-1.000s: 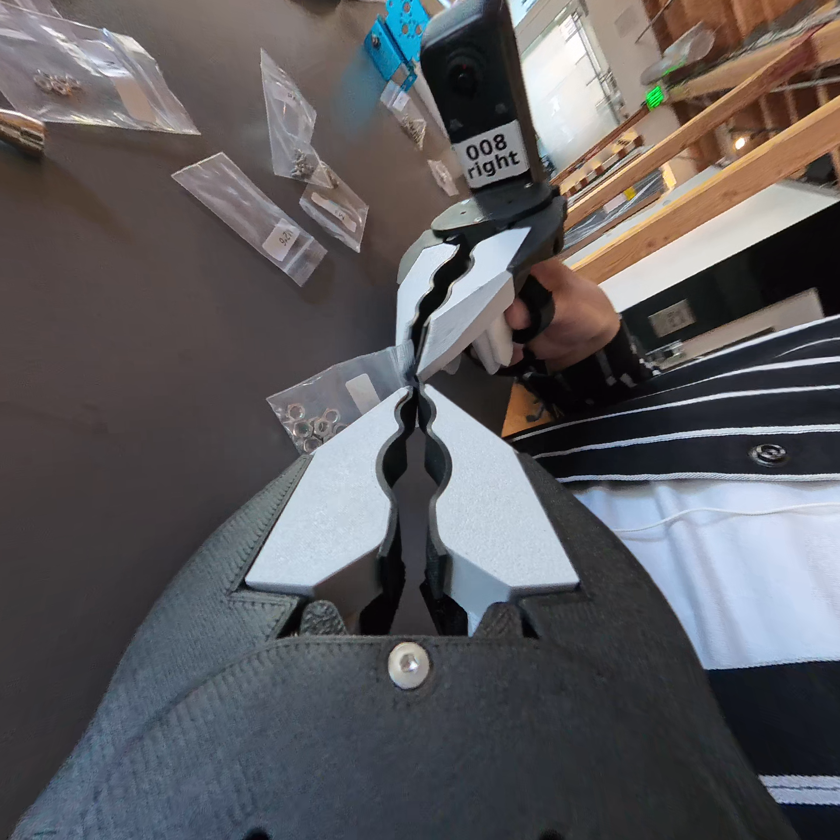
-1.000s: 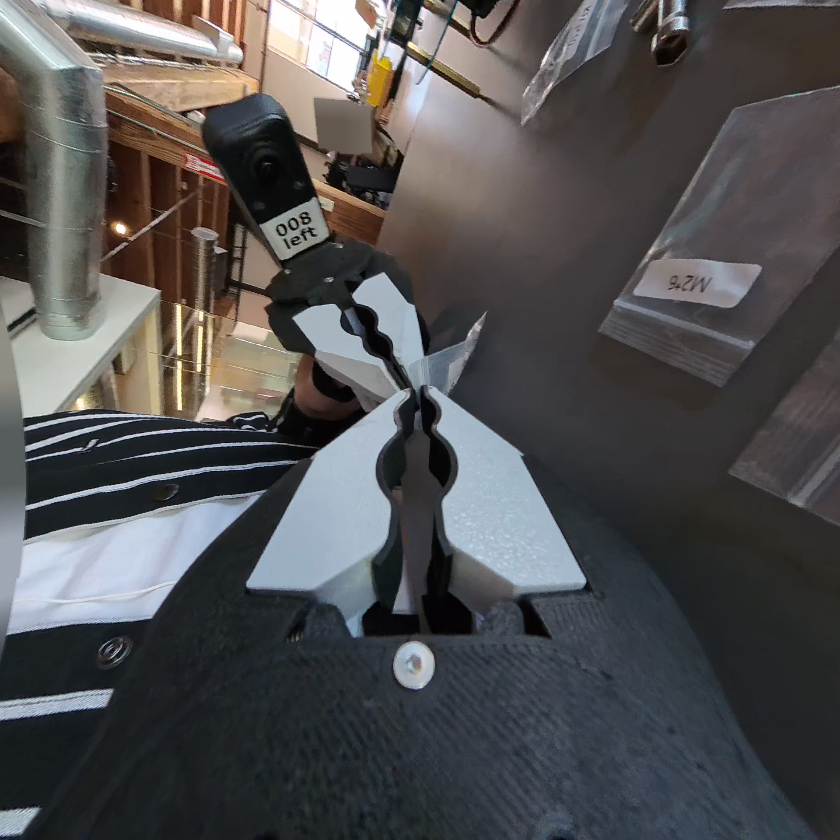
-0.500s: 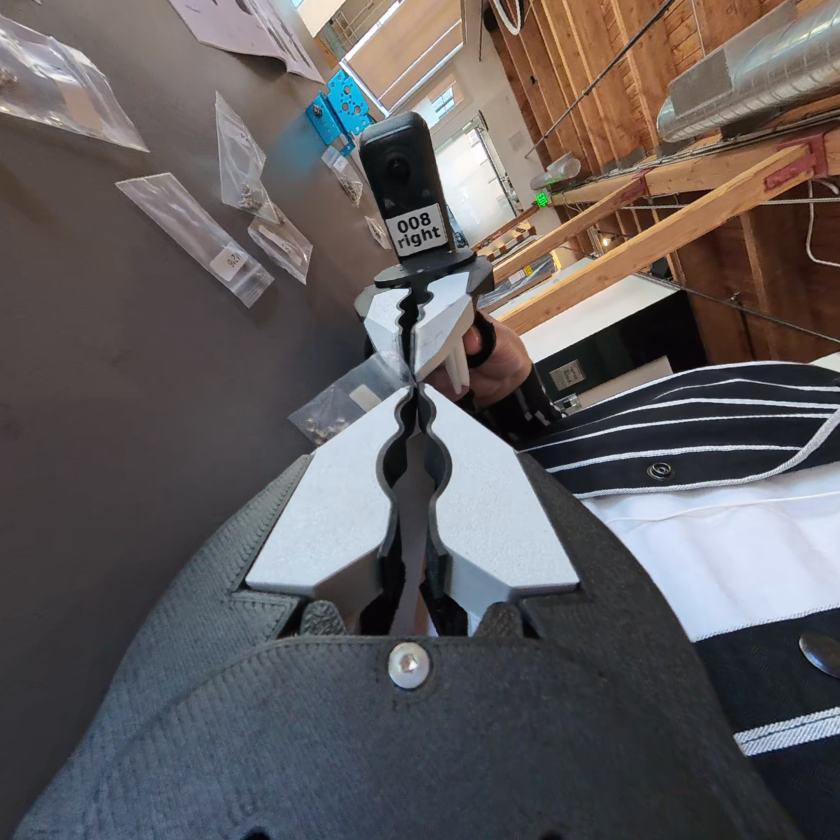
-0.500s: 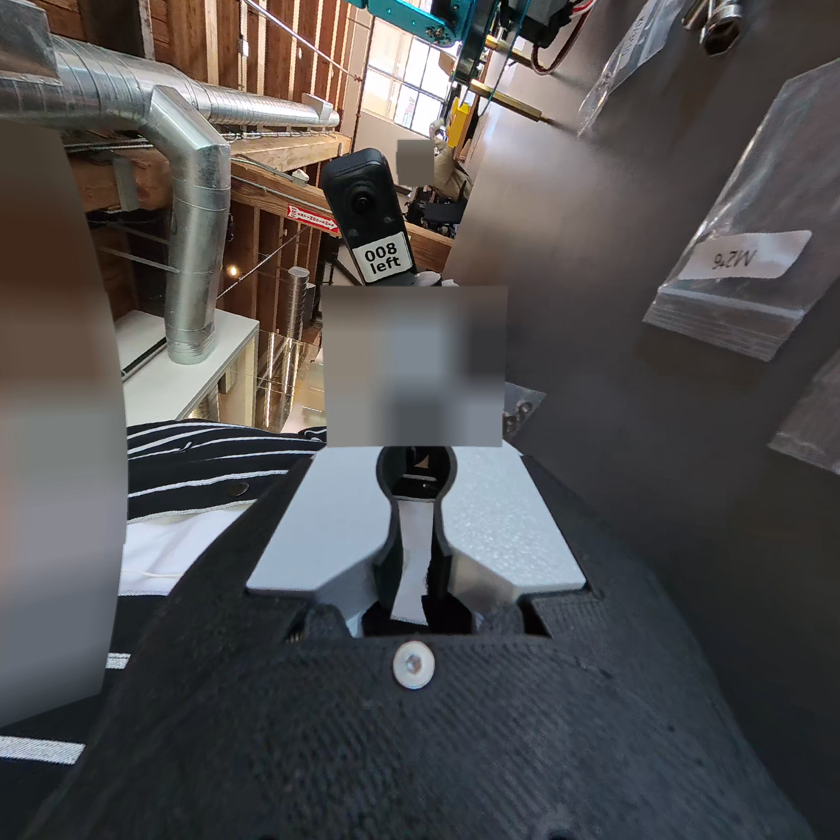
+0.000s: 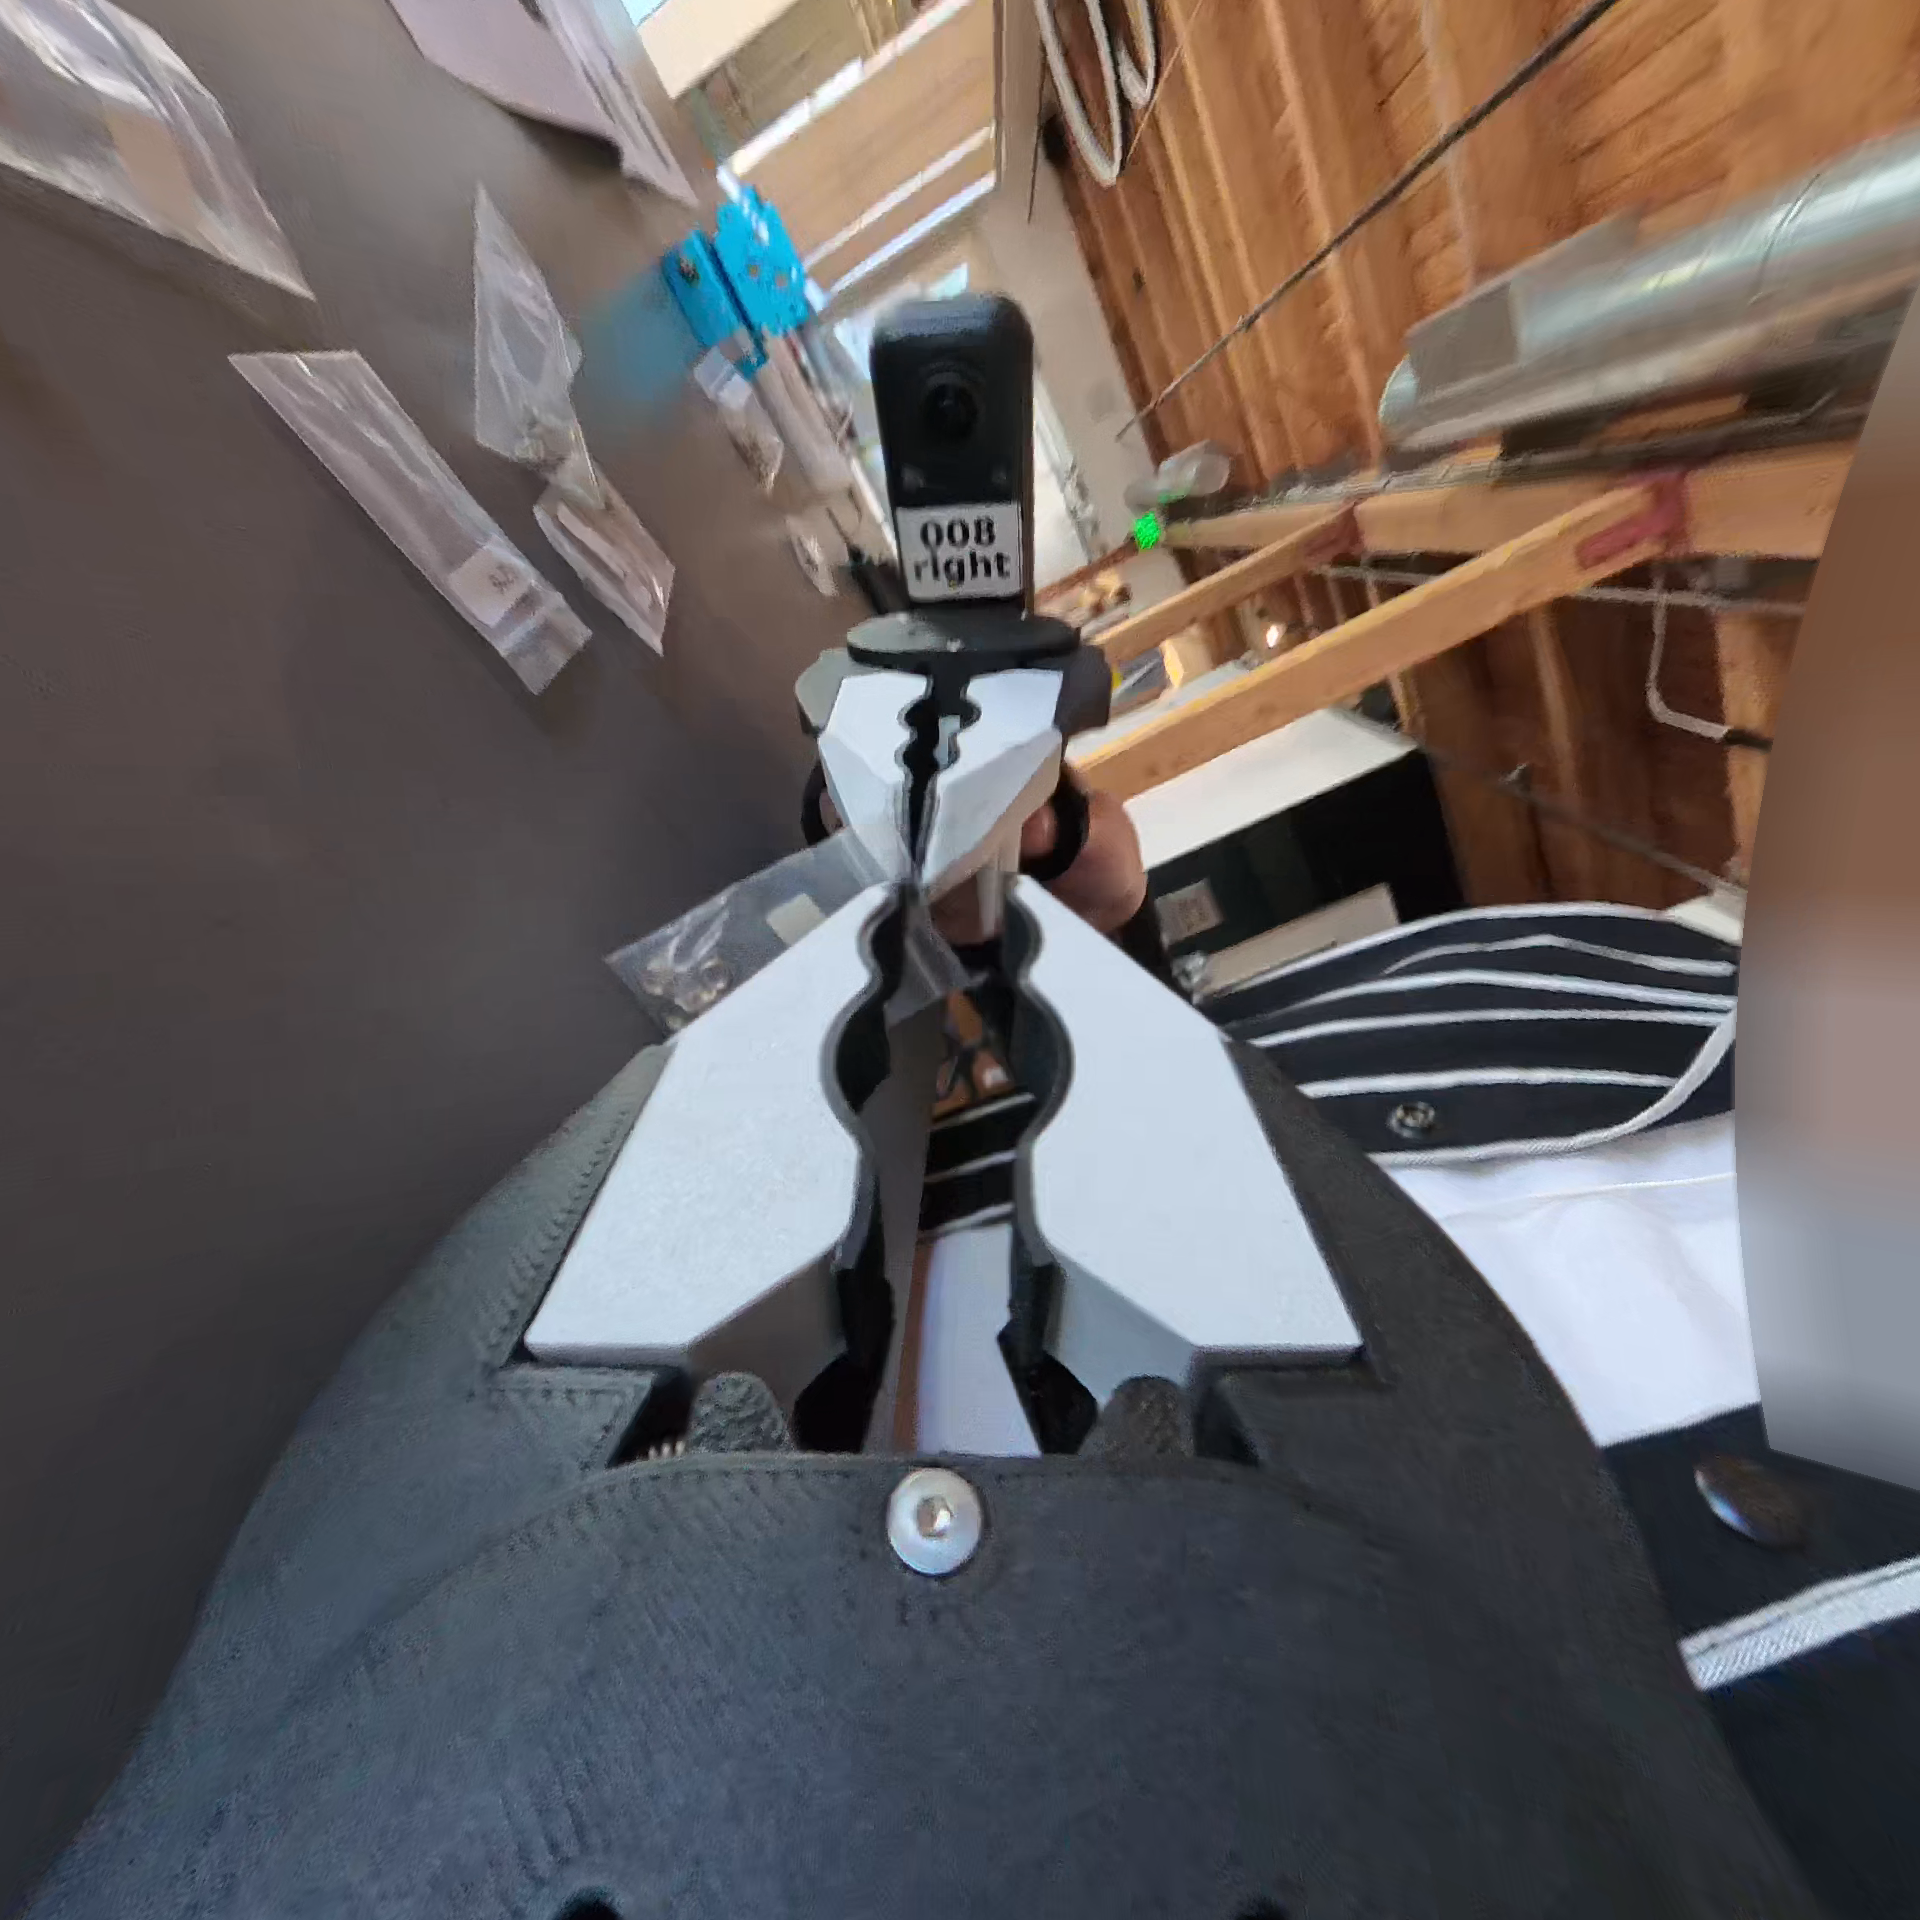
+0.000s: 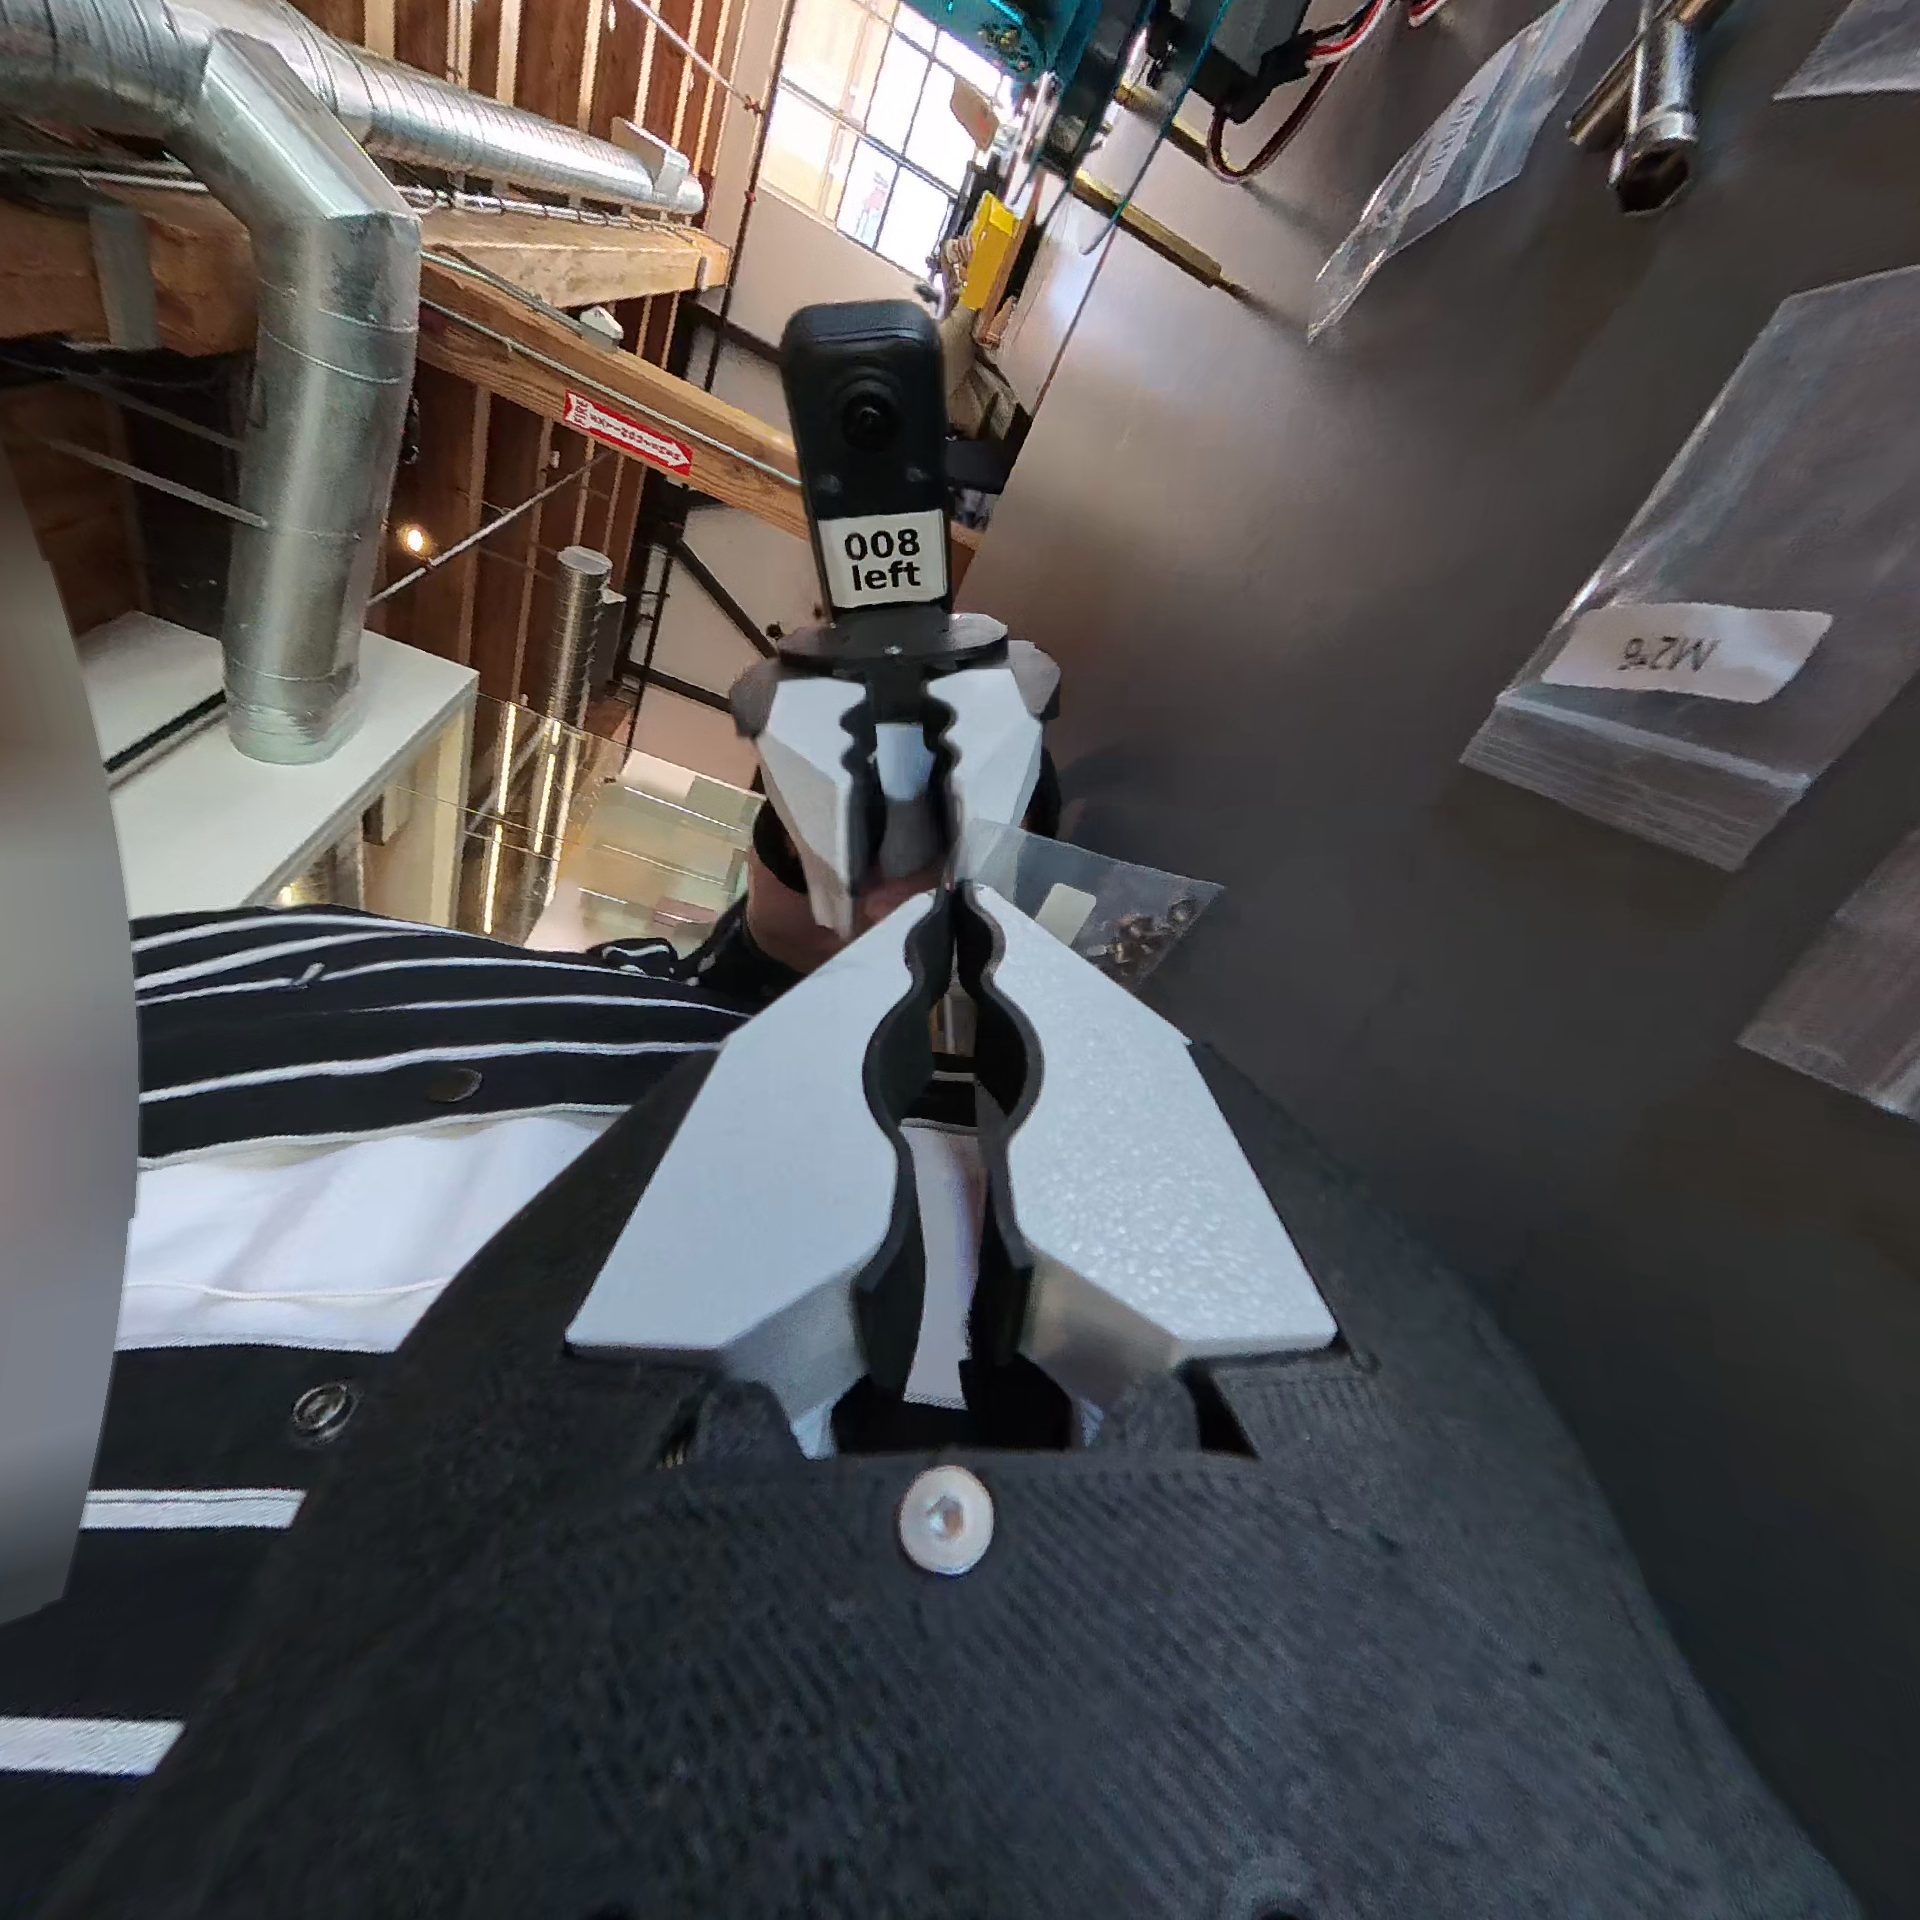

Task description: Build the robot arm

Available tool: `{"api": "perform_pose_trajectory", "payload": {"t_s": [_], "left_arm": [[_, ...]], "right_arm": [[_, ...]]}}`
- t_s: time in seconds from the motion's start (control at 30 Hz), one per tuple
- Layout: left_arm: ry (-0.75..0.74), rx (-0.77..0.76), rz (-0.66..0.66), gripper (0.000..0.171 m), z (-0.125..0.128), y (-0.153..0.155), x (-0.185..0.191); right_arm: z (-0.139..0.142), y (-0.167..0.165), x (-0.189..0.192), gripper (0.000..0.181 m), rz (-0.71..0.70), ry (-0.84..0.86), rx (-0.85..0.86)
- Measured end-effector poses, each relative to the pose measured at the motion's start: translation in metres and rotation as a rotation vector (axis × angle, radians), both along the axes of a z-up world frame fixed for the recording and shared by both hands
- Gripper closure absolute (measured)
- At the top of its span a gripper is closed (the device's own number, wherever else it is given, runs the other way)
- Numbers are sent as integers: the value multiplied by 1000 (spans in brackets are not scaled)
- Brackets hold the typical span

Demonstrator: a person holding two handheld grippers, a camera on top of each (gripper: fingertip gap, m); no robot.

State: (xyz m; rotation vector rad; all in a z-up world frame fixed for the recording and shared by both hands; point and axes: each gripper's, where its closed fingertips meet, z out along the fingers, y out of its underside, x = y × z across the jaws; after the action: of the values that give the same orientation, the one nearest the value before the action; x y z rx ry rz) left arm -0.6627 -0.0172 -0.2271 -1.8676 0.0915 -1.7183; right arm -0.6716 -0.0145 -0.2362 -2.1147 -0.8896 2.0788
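Your left claw [image 5: 940, 914]: fingers parted, holding nothing, tips just beside the small clear bag of nuts [image 5: 717, 940] | Your right claw [image 6: 954, 894]: closed, pinching that bag's corner, bag lifted near the dark bench [image 5: 260, 831] | Far on the bench: more clear bags [image 6: 1704, 644], a blue bracket [image 5: 732, 281].

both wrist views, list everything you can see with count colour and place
small bag: one, clear, metal nuts inside, corner pinched by the right tool
flat bags: several, clear, lying on the table
table: one, dark grey
socket: one, silver, on the table
blue part: blurred, far end of the table
duct: silver, overhead
jacket: black with white stripes, on the person
left tool: white fingers, open
right tool: white fingers, shut
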Motion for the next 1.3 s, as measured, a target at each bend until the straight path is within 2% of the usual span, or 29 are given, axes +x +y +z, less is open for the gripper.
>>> {"api": "perform_pose_trajectory", "payload": {"t_s": [0.03, 0.1, 0.27, 0.43, 0.63, 0.87, 1.07, 1.13, 1.27, 1.3], "left_arm": [[-18, -6, 21, 151, 1, 3, -3], [11, -13, 35, 153, -2, 6, -6], [82, 13, 1, 154, -5, 2, -2], [-24, -29, -25, 162, 0, 1, -2], [-225, -36, -85, 171, 20, -5, -6], [-78, 4, -54, 171, 10, -3, -8], [123, 16, -7, 171, -7, 3, -12], [119, 21, 12, 171, -4, 5, -16], [165, 17, 10, 171, -8, 9, -16], [185, 20, 5, 171, -11, 9, -14]], "right_arm": [[0, -1, 0, 181, 5, 1, 17], [0, -2, -1, 181, 9, -4, 45], [6, -4, -3, 181, 23, 35, 76], [9, -4, -5, 181, 38, 51, 147], [28, -8, -4, 181, 71, 172, 10], [19, -5, -5, 181, 76, 130, 14], [-6, 4, -3, 181, 47, -20, 74], [-18, 15, 0, 181, 0, -89, 136], [2, 23, 2, 181, -26, 4, 31], [3, 24, 1, 169, -38, 1, 32]]}}
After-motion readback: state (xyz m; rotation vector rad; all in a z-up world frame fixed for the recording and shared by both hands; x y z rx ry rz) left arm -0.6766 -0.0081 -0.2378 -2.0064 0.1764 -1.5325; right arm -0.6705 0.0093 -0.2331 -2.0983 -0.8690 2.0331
